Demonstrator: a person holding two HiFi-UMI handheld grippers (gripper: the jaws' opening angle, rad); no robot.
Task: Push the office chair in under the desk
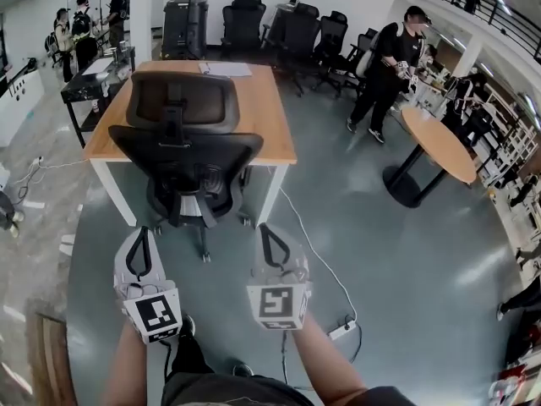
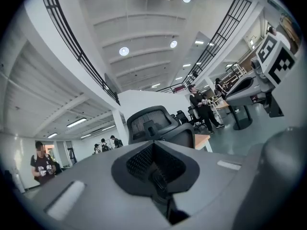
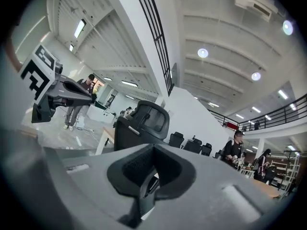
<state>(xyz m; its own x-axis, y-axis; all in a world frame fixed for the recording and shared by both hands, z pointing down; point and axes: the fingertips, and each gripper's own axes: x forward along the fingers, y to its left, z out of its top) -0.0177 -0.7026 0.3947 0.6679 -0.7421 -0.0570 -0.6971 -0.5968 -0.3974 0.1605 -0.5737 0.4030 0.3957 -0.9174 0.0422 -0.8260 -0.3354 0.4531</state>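
Grey polished floor fills the head view, where the black mesh-backed office chair (image 1: 186, 146) stands at the near side of the wood-topped, white-legged counter (image 1: 269, 112), its backrest hiding most of the seat and wheel base. The left tool (image 1: 141, 235) and right tool (image 1: 266, 231) hang short of it, not touching. In the left gripper view the jaws are together and empty, and only the chair (image 2: 153, 126) top clears the tool's body. The right gripper view shows the same: closed, empty, with the chair (image 3: 141, 123) cut off below.
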